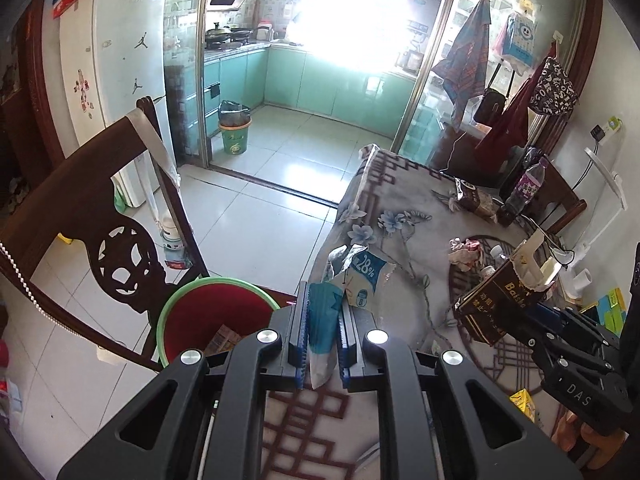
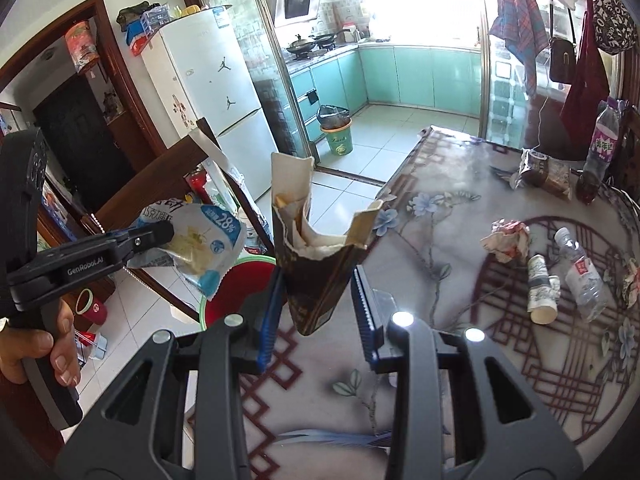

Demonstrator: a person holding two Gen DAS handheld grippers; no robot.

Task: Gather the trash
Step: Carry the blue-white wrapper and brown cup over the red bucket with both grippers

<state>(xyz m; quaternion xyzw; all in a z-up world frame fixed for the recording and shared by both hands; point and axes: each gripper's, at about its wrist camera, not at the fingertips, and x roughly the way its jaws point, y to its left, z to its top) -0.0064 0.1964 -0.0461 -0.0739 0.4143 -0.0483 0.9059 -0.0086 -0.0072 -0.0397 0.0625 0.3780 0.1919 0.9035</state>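
Now wrapper (image 1: 324, 320) pinched inside left tool (image 1: 323, 344).

Blue-white wrapper (image 1: 360, 276), brown carton (image 2: 320, 276), red bucket (image 1: 216, 320)

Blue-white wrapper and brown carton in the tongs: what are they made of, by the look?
Blue-white wrapper: thin plastic film, glossy, by its crinkles and translucent edge; held in the left tongs. Brown carton: likely coated paperboard, slight sheen, with a torn top showing pale fibrous inner layers; between the right tongs.

Daylight from the kitchen window (image 1: 352, 12) blows out to white glare; fisheye bending and dark vignetting mark the edges.
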